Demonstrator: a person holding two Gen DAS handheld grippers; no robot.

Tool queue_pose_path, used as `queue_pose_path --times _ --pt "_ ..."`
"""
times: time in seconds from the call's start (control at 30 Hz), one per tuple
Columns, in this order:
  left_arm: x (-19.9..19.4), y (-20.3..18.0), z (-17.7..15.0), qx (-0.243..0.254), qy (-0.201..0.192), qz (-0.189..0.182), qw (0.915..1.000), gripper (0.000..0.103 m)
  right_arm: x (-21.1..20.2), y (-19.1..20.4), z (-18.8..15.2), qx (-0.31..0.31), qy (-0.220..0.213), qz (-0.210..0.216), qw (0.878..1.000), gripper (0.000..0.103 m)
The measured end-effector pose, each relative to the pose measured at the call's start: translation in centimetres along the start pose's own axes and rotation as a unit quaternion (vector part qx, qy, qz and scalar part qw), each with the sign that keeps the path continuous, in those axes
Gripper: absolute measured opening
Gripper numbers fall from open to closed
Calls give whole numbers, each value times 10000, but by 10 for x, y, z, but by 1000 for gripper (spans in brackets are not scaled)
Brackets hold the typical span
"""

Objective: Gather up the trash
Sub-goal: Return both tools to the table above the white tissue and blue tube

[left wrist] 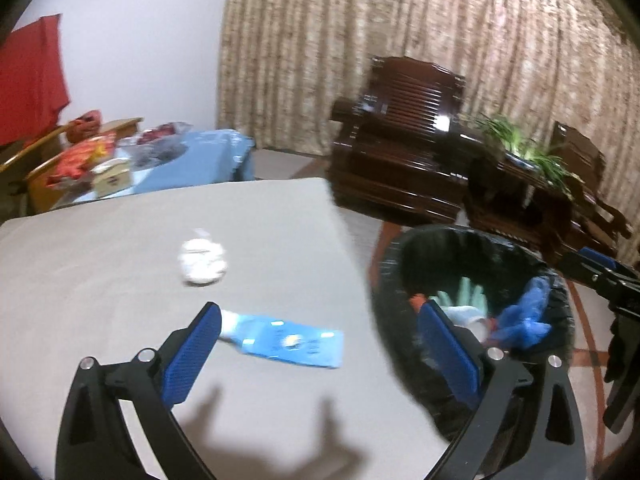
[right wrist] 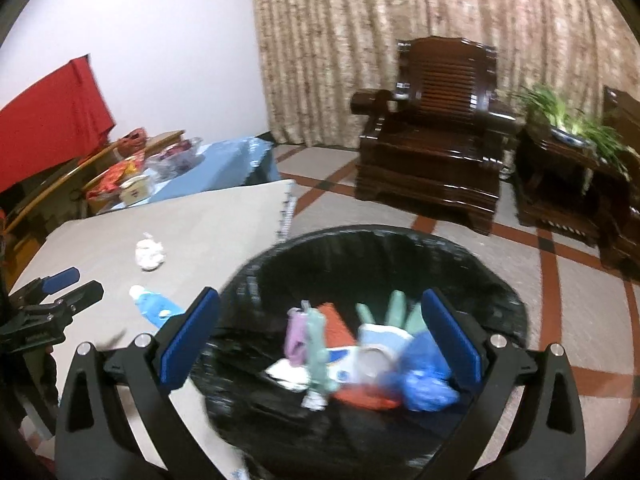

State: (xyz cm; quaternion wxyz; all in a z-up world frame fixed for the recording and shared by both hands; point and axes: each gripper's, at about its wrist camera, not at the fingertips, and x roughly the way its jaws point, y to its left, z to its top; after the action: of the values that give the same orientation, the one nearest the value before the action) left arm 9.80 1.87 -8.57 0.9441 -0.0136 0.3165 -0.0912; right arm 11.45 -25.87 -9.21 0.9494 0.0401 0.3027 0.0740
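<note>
A blue flattened tube [left wrist: 288,338] with a white cap and a crumpled white paper ball [left wrist: 203,261] lie on the grey table [left wrist: 120,280]. My left gripper [left wrist: 320,350] is open and empty, just above the tube. A bin with a black liner [left wrist: 408,240] stands right of the table, holding several pieces of trash. My right gripper [right wrist: 320,340] is open and empty, held over the bin [right wrist: 500,288]. The tube [right wrist: 154,306] and paper ball [right wrist: 150,255] show at its left, with my left gripper [right wrist: 68,284] beside them. The right gripper [left wrist: 600,276] shows at the left view's right edge.
A dark wooden armchair [right wrist: 432,132] and a side table with a plant [right wrist: 568,140] stand behind the bin. A blue-covered table with snack packs [left wrist: 160,160] is at far left. Red cloth [left wrist: 32,80] hangs on the wall.
</note>
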Motion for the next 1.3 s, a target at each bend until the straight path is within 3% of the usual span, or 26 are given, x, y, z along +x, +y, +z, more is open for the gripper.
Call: queue_pose_path --times 0.4,0.7,1.03,1.3 --pt "-16 93 -18 -401 -46 846 9956 97 42 106 17 -634 148 842 9943 98" --pt "-11 152 -35 -587 120 1274 9900 97 95 188 13 -1187 518 1529 9797 98" --pt "8 194 -52 -896 405 1457 9844 97 171 236 -23 -1691 1253 1673 9632 98" --pt "23 205 -53 -877 526 1459 9840 97 203 246 -37 -1956 1575 1587 9549 97"
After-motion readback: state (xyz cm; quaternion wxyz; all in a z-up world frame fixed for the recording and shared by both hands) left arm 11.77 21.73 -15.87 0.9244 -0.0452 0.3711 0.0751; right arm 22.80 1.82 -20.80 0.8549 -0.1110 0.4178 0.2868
